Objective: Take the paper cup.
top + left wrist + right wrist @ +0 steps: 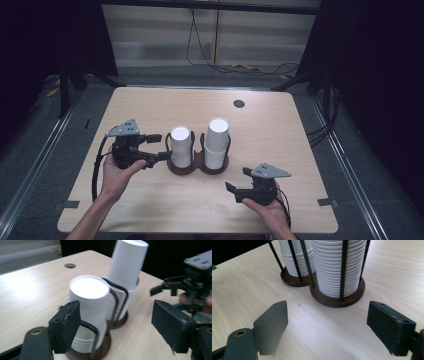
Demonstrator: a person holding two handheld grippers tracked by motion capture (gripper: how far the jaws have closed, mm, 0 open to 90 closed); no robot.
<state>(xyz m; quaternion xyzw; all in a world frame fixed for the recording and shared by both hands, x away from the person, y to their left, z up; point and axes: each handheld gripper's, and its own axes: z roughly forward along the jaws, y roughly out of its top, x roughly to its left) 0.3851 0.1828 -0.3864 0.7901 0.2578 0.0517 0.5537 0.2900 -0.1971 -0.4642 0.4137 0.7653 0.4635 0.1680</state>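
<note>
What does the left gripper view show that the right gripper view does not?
The left gripper view has the flat upturned tops of both cup stacks, the shorter stack between the open left gripper jaws and the taller stack behind, plus the table's round hole and the right gripper farther off. The right gripper view has the ribbed stack bottoms close up and the holder's dark wooden base seen whole. Both share the stacks, the black wire holder and the light wooden table.

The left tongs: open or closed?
Open. The left tongs have their jaws spread beside the shorter cup stack, not touching it.
</note>
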